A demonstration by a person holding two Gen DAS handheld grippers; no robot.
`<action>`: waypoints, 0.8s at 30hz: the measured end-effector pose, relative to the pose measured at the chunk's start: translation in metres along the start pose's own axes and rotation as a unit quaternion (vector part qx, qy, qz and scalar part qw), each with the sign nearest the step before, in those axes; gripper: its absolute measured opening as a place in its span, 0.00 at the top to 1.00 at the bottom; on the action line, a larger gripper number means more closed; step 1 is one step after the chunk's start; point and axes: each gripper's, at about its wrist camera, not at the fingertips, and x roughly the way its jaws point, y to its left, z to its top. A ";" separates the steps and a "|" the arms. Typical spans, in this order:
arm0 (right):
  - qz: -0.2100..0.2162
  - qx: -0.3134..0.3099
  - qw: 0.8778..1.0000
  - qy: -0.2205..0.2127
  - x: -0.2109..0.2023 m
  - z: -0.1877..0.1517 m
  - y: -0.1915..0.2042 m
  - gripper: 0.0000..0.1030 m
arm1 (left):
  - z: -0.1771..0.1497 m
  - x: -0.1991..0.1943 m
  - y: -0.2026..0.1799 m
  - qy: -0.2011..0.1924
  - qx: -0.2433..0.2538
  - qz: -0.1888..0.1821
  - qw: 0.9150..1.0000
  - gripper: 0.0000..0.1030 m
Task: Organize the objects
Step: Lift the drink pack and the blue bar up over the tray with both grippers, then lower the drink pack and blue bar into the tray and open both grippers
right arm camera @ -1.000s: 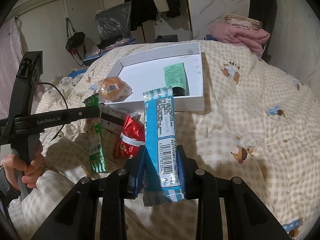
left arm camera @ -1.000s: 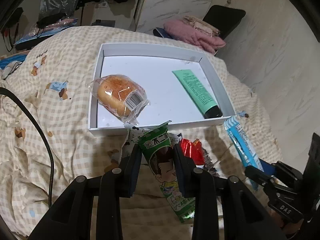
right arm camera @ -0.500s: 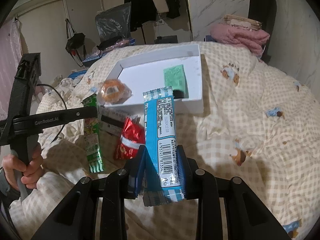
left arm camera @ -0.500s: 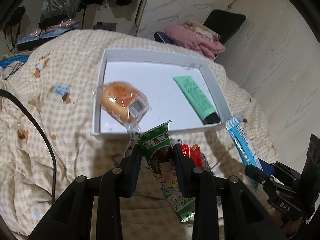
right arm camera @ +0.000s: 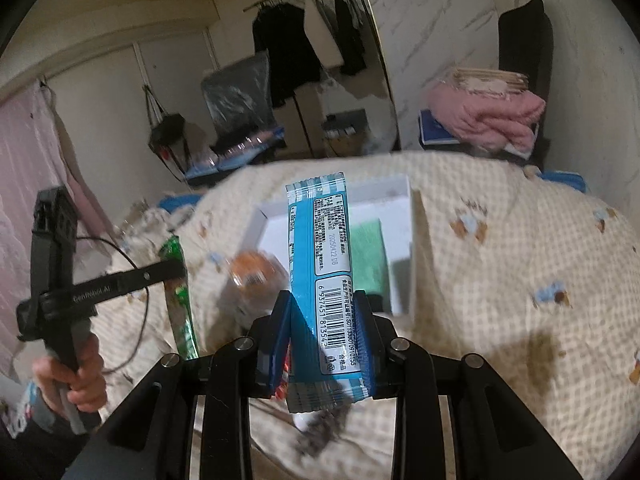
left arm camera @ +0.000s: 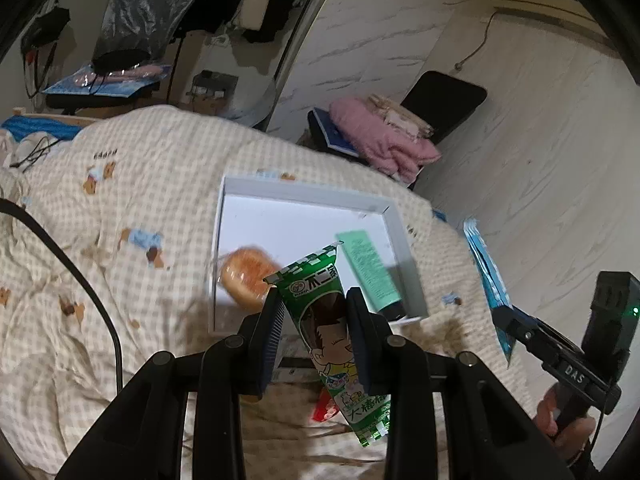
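Observation:
My left gripper (left arm camera: 316,312) is shut on a green snack packet (left arm camera: 324,312) and holds it in the air, near the front edge of a white tray (left arm camera: 394,224). In the tray lie a wrapped bun (left arm camera: 246,276) and a green tube (left arm camera: 368,268). My right gripper (right arm camera: 324,316) is shut on a blue snack bar (right arm camera: 320,248) with a barcode, held upright in front of the tray (right arm camera: 402,188). The bun (right arm camera: 252,270) and tube (right arm camera: 370,252) show behind it. The left gripper with the green packet (right arm camera: 178,280) is at the left.
The tray rests on a checked bear-print quilt (left arm camera: 132,208). A red packet (left arm camera: 322,410) lies on the quilt under the left gripper. A chair with pink folded clothes (left arm camera: 384,140) stands beyond the bed. A black cable (left arm camera: 80,280) crosses the quilt at the left.
Both grippers have risen and tilted up with their packets, so the tray looks farther and lower. The views are blurred from the motion. Both grips are unchanged.

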 end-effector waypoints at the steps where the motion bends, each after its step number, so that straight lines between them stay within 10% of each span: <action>1: 0.006 0.001 1.000 -0.006 -0.002 0.007 0.002 0.70 | 0.005 -0.003 -0.003 -0.004 0.006 0.000 1.000 0.66; 17: 0.039 -0.031 0.991 -0.125 0.013 0.081 0.036 0.70 | 0.082 0.038 -0.038 -0.080 0.051 -0.003 0.996 0.66; 24: 0.087 0.052 0.981 -0.165 0.049 0.063 0.006 0.70 | 0.061 0.096 -0.035 -0.082 0.057 0.020 0.995 0.66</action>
